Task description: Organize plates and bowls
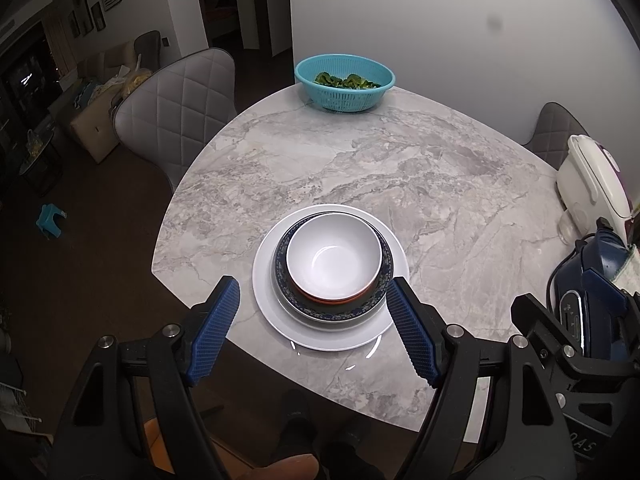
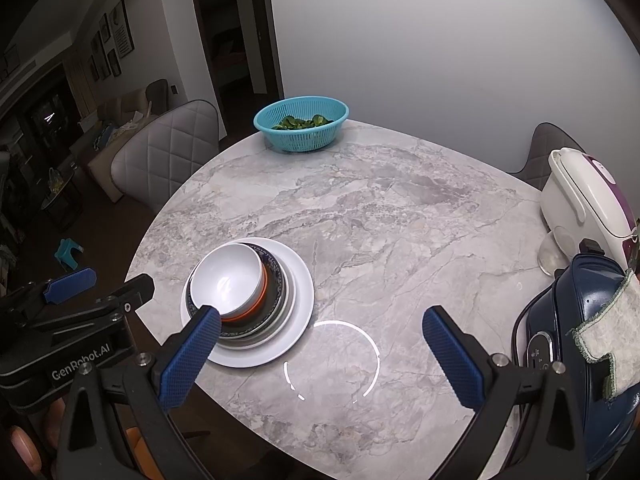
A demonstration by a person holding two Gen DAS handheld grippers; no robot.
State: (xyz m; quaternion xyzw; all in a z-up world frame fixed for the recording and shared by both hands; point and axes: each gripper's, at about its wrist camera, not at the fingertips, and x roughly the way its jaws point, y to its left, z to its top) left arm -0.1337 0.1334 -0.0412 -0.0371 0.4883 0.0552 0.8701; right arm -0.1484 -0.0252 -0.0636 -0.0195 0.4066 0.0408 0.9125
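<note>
A stack stands near the front edge of the marble table (image 1: 360,160): a large white plate (image 1: 268,300) at the bottom, a blue-patterned plate (image 1: 376,300) on it, then an orange-rimmed bowl (image 1: 332,300) with a white bowl (image 1: 334,256) nested inside. The stack also shows in the right wrist view (image 2: 296,300), with the white bowl (image 2: 228,276) on top. My left gripper (image 1: 314,312) is open and empty, its fingers either side of the stack's near edge, above it. My right gripper (image 2: 322,344) is open and empty over bare table right of the stack.
A teal colander (image 1: 344,82) with green leaves sits at the far edge. A white and purple appliance (image 1: 592,176), a glass (image 2: 554,252) and a dark blue appliance (image 2: 576,320) with a cloth stand at the right. Grey chairs (image 1: 176,108) stand at the left and far right.
</note>
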